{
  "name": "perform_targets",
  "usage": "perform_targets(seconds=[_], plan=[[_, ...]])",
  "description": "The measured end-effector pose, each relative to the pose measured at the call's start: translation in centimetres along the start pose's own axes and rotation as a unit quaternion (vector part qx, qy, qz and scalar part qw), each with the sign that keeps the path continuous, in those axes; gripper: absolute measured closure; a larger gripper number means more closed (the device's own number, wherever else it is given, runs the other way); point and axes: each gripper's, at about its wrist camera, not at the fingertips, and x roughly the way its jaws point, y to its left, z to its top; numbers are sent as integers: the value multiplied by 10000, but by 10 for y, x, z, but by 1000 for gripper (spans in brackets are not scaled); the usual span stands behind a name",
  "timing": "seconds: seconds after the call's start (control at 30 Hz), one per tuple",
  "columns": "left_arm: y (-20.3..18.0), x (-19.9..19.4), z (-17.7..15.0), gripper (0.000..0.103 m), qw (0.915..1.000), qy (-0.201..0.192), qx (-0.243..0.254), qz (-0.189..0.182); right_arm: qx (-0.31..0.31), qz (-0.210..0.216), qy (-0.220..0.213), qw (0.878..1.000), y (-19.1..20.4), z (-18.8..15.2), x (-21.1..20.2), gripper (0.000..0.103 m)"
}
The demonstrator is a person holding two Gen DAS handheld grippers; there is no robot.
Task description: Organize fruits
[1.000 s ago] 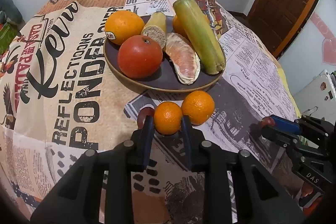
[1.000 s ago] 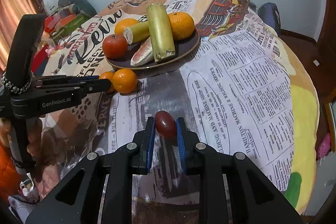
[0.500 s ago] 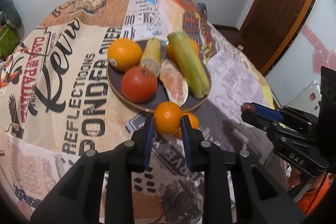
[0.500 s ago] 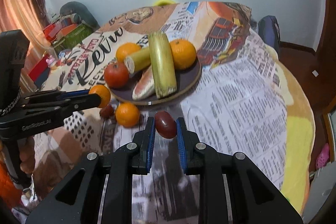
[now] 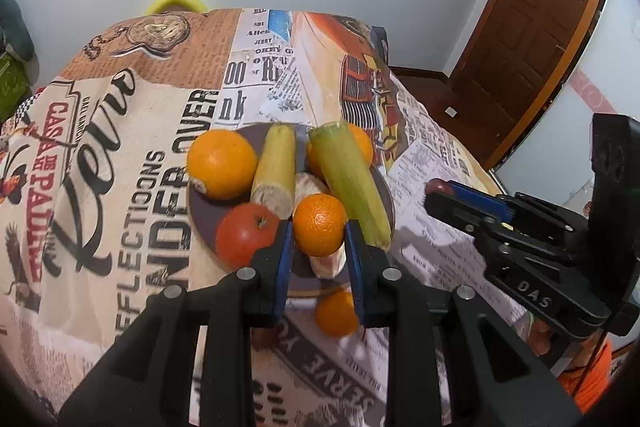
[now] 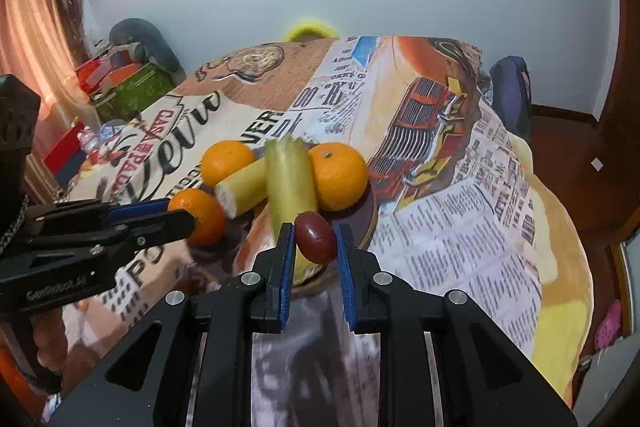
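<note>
Tangerine (image 5: 319,225) clamped in left tongs (image 5: 318,239), plum (image 6: 315,237) in right tongs (image 6: 314,247); both lifted, now over plate (image 5: 200,223).

Cloth (image 5: 132,163): "REFLECTIONS", "OVER", "CASA DE PAULA", and "SERVE" near the front edge, in bold print.
Cloth, far part: "00", "nk", "Allen", "JERRY".
Right tool (image 5: 438,193): "DAS" on its body.
Left tool (image 6: 182,215): "GenRobot.AI" on its side, blurred.

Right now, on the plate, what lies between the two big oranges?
In the right wrist view, two corn cobs lie between the left orange and the right orange: a short cob and a long cob.
</note>
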Motion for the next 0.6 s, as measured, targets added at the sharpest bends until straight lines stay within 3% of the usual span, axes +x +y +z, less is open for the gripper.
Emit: perform_targets(seconds=[0.6], plan=[[-3,37,15,77,9999,1,64,83,147,-121,412,9990,-17,6,58,83]])
